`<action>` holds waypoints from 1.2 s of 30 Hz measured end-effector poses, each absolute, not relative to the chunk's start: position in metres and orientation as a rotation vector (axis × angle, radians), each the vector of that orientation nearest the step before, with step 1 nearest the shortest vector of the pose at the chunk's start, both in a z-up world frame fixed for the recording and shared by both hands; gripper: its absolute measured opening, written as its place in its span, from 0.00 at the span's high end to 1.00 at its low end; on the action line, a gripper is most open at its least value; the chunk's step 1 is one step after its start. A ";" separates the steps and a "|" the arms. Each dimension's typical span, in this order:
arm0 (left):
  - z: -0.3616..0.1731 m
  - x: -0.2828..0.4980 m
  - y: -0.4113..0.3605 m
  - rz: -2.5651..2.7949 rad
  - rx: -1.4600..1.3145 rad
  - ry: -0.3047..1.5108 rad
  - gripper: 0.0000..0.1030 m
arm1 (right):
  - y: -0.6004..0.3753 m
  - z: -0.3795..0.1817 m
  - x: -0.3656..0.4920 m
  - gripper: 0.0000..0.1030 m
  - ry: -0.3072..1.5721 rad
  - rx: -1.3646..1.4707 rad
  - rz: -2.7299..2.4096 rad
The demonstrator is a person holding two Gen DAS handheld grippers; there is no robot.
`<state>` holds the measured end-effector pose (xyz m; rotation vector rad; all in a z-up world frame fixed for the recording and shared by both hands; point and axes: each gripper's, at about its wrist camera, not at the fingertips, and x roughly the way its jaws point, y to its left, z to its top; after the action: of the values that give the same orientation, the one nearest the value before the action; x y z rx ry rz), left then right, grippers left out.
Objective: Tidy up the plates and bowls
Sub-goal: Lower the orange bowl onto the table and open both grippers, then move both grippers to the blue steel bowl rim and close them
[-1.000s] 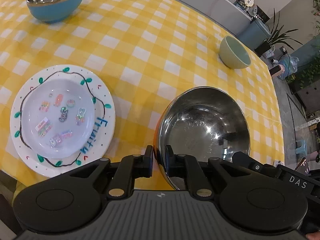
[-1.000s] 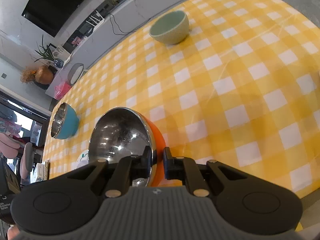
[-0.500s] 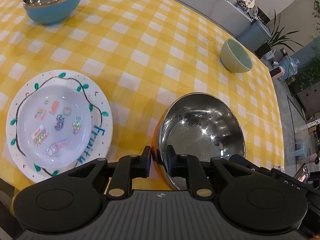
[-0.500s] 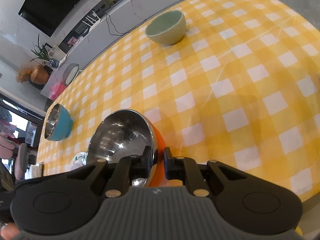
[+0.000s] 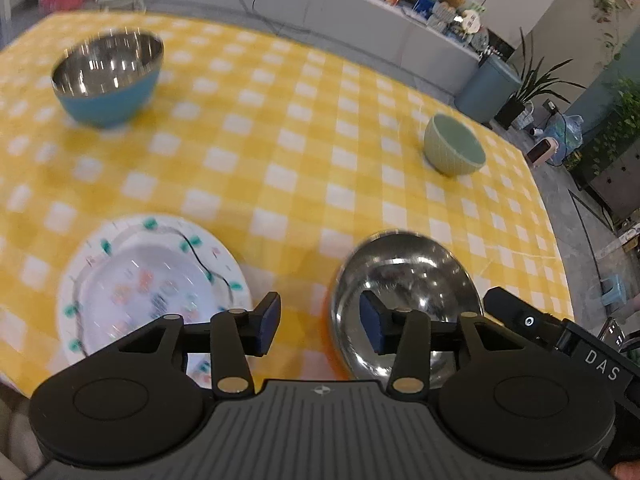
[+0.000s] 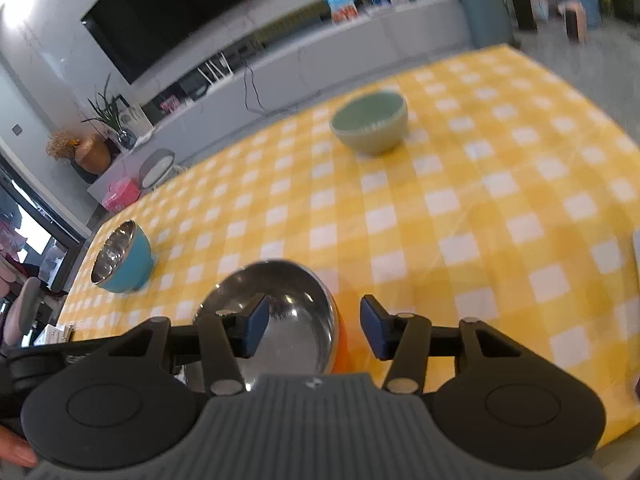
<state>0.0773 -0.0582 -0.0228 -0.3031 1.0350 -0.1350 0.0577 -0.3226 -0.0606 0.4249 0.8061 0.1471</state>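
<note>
Both jaws have just been opening. The left gripper and right gripper stand spread over opposite rims of the orange steel-lined bowl, pads clear of it. It sits upright and empty near the yellow checked table's near edge. A painted white plate bearing a smaller clear dish lies beside it; the blue steel-lined bowl and green ceramic bowl stand well apart, both empty.

Motion blur smeared the patterned plate so its pictures and lettering could not be read, and its near edge lay hidden behind the left gripper. The orange bowl was partly covered by the right gripper. Shelf items stayed too small to identify.
</note>
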 end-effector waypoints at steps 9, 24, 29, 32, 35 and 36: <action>0.010 0.082 -0.013 -0.131 -0.219 0.965 0.41 | -0.299 -0.035 0.049 0.38 0.643 0.356 0.162; 0.041 0.110 0.094 -0.082 -0.195 0.866 0.33 | -0.197 -0.020 0.094 0.28 0.717 0.301 0.290; 0.039 0.125 0.127 -0.055 -0.229 0.843 0.33 | -0.156 -0.022 0.123 0.27 0.777 0.299 0.326; 0.034 0.134 0.148 -0.045 -0.273 0.832 0.33 | -0.136 -0.025 0.142 0.26 0.816 0.323 0.330; 0.028 0.145 0.169 -0.029 -0.322 0.821 0.33 | -0.120 -0.028 0.159 0.26 0.843 0.356 0.338; 0.026 0.149 0.175 -0.024 -0.338 0.816 0.33 | -0.115 -0.029 0.163 0.26 0.848 0.367 0.339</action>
<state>0.1486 0.1749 0.0265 -0.3379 0.8159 -0.0244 0.1627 -0.1148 -0.0287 0.3670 0.8476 0.3386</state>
